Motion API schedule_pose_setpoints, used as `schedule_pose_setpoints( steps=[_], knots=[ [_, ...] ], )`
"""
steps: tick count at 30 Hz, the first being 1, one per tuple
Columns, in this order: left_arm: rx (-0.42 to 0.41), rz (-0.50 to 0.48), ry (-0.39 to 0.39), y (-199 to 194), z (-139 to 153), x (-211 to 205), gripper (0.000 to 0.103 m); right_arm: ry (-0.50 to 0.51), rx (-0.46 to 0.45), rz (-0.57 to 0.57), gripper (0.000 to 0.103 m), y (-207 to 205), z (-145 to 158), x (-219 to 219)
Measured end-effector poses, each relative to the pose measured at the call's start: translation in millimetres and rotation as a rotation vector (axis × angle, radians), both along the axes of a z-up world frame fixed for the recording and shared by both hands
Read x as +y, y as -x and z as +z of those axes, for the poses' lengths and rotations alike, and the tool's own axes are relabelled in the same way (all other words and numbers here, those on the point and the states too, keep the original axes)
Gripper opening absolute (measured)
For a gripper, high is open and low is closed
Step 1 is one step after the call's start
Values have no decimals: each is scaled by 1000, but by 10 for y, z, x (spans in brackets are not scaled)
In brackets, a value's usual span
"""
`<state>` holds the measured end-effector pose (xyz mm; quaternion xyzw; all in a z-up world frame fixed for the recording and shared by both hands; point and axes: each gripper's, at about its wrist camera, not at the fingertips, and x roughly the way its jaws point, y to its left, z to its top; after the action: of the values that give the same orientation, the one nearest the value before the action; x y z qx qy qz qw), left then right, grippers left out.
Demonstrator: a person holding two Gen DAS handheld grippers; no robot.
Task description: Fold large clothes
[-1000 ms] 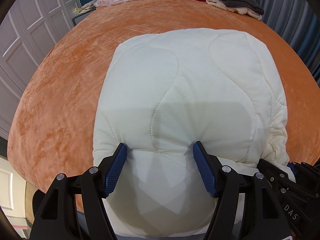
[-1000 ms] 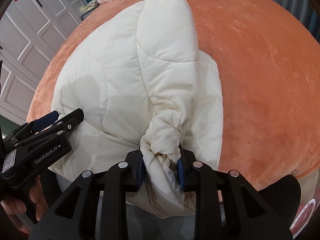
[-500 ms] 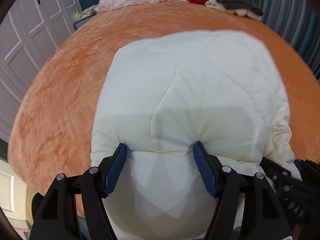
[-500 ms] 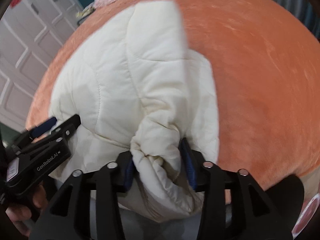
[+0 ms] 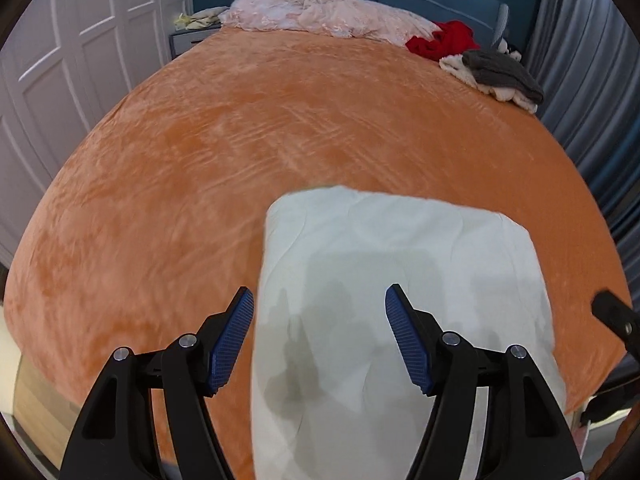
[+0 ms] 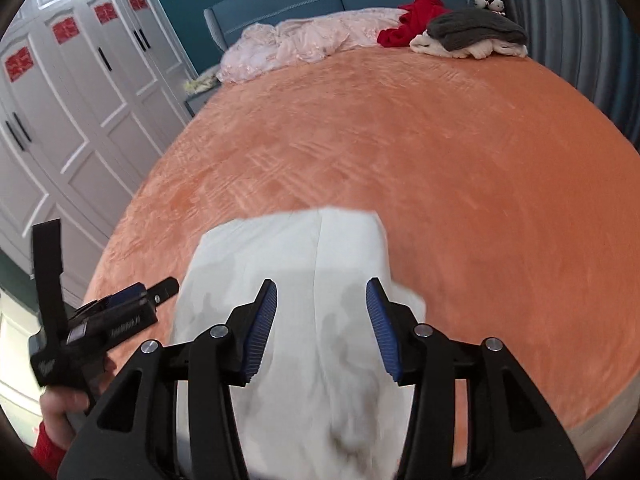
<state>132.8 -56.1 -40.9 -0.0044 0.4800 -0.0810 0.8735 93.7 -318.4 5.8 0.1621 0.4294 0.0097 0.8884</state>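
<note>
Orange bed (image 5: 224,152): cream padded garment (image 5: 392,288) now shorter, folded bundle at near edge. Left gripper (image 5: 320,340) spread, pads off cloth. Right gripper (image 6: 322,326) just opening, sleeve bunch released, nothing pinched. Fold likely done; next: tidy or set aside.

A wide bed with an orange plush cover (image 5: 248,128) carries a folded cream quilted garment (image 5: 400,280) near — far off, pink bedding (image 5: 328,20), a red garment (image 5: 444,40), grey-and-cream clothes (image 5: 500,72).

Left gripper (image 5: 320,340) gapes wide; right gripper (image 6: 322,328) has just been opening, nothing clamped
</note>
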Motion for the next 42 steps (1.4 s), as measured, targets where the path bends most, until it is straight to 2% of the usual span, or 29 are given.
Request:
schedule_pose_setpoints(
  steps=[3,7,12,17,29,42],
  knots=[
    [35,-10,-2,-221,-126,-161,65,-5,43,-12,45,-340,-158,10],
    [67,-16,-13,-402,-334,-318,64,8,113,-21,43,-598,-451,76],
    [62,-26,-52,-514,-512,-435,64,41,175,-22,43,-614,-826,107],
    [64,-38,-75,-556,-681,-493,65,21,178,-44,43,-560,-1091,90],
    [60,-35,-113,-625,-956,-564,66,62,169,-50,45,-652,-1294,136],
    [39,-30,-130,-656,-1078,-592,68,103,141,-43,47,-695,-1385,180]
  ],
)
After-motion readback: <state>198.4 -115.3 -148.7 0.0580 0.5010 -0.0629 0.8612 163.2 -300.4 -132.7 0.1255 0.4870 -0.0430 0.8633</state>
